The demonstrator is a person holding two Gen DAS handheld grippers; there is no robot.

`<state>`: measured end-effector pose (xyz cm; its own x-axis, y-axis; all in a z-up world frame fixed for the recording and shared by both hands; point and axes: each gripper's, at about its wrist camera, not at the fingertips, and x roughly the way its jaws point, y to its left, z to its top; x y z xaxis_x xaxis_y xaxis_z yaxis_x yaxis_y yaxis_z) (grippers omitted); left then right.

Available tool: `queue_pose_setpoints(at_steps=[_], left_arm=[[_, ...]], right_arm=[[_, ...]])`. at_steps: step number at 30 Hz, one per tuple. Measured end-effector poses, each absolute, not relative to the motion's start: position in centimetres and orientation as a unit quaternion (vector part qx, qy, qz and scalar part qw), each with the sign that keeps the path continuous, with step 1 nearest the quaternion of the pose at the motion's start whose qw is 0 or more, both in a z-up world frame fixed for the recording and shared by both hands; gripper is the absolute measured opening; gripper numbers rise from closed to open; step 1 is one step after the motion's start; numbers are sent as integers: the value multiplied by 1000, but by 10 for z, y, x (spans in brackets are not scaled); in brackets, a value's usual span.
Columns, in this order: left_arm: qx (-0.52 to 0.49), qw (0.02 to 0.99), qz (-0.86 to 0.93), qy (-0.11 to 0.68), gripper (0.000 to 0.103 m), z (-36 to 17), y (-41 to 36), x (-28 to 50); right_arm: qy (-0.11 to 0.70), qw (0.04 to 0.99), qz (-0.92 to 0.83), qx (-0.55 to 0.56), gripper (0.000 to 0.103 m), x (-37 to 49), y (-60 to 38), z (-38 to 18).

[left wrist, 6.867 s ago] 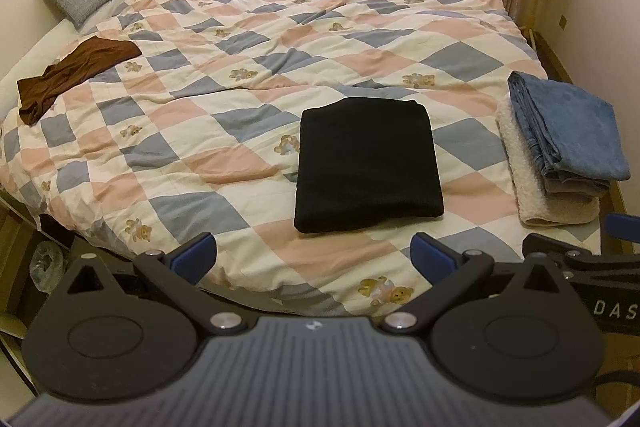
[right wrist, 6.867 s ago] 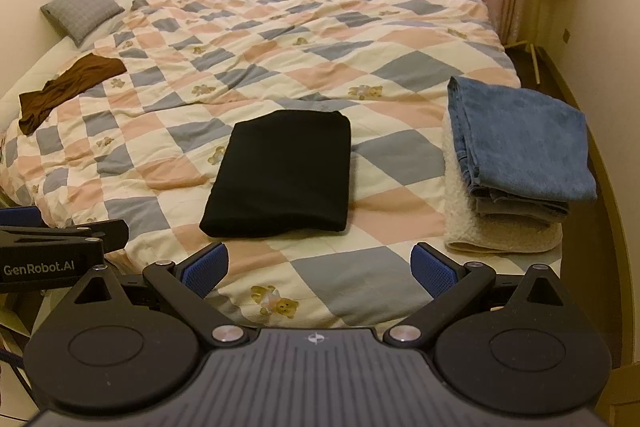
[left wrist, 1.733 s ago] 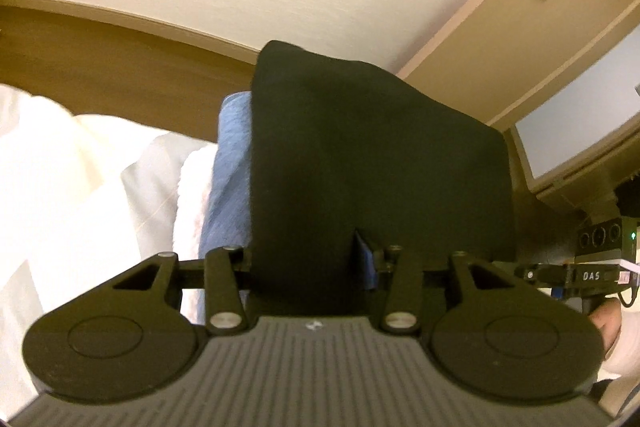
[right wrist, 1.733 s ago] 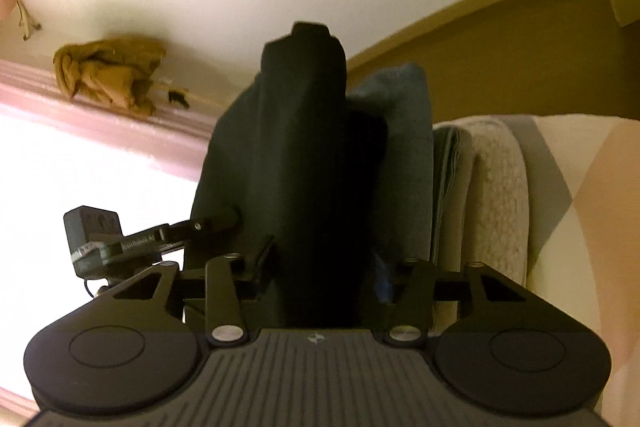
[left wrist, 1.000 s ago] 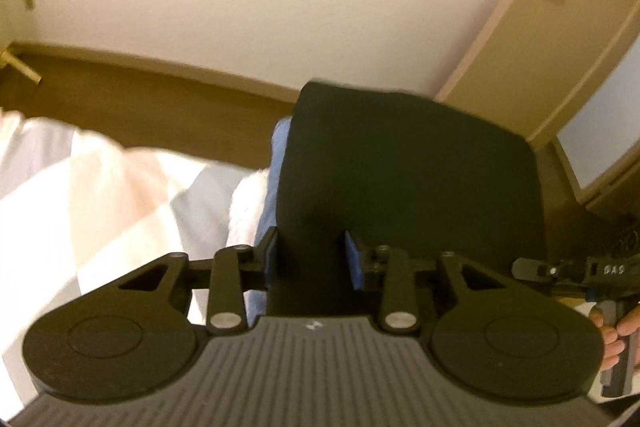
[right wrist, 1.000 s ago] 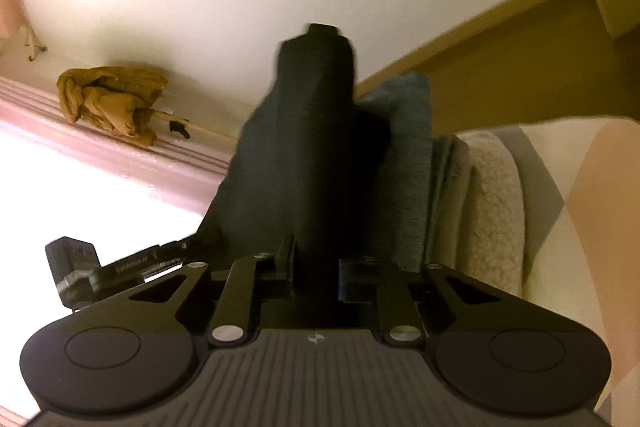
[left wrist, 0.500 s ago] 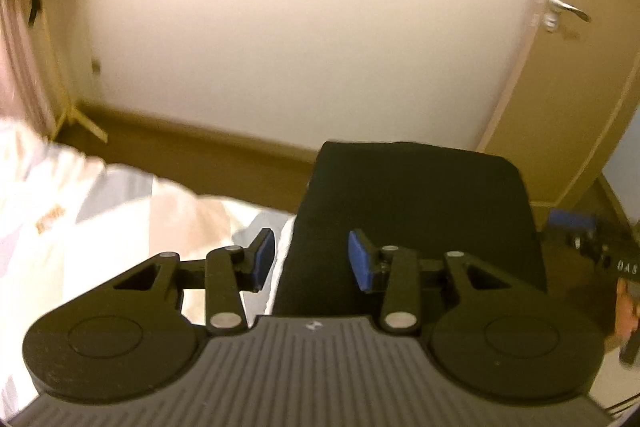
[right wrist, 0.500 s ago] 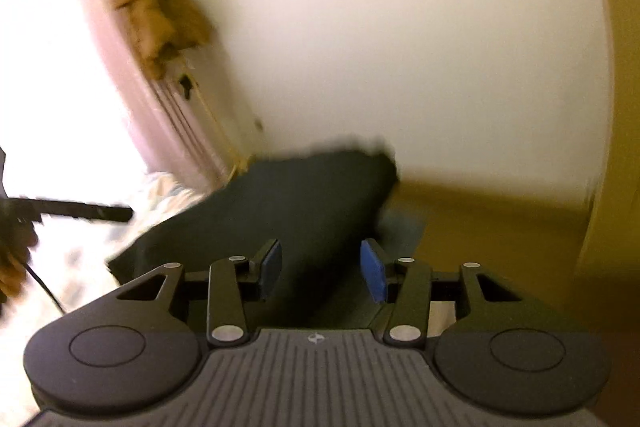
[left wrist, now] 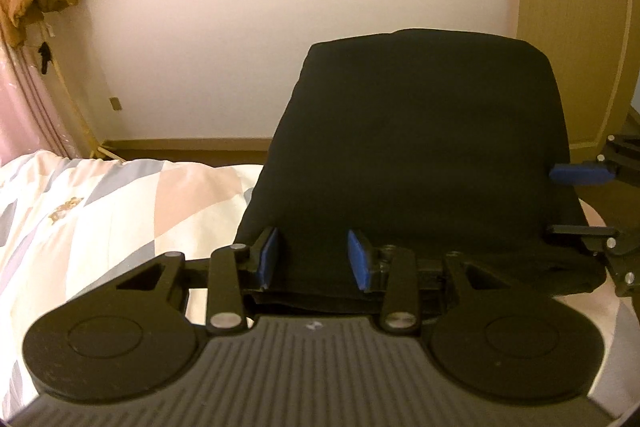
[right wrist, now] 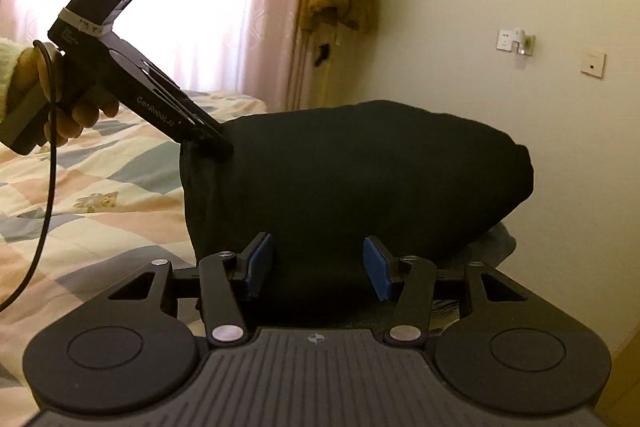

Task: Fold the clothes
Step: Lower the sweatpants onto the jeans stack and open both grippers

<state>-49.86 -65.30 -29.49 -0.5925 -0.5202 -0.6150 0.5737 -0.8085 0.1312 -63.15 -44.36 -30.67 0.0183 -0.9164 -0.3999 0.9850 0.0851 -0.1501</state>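
Fingers (left wrist: pixel 269 259) on both grippers just let go and sit apart, so the folded black top (left wrist: pixel 420 147) is now stacked.

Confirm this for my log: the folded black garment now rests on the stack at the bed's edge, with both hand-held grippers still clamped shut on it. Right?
Not quite. The black garment does rest there, but both wrist views show the left hand-held gripper and right hand-held gripper open, blue pads spread apart, no longer clamping it.
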Motion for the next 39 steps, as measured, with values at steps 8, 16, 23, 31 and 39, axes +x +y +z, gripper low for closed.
queue_pose_setpoints(at_steps=[8, 16, 23, 31, 39], left_arm=[[314, 326, -889, 64, 33, -251, -630, -501], [296, 342, -887, 94, 34, -231, -620, -501], [323, 390, -852, 136, 37, -223, -605, -516], [354, 461, -780, 231, 60, -167, -553, -533], [378, 497, -743, 242, 80, -132, -493, -536]], right_arm=[[203, 703, -673, 109, 56, -641, -452, -287], [177, 712, -671, 103, 57, -655, -446, -266], [179, 714, -660, 147, 62, -660, -447, -265], [135, 681, -667, 270, 77, -698, -446, -204], [128, 636, -678, 346, 94, -722, -420, -154]])
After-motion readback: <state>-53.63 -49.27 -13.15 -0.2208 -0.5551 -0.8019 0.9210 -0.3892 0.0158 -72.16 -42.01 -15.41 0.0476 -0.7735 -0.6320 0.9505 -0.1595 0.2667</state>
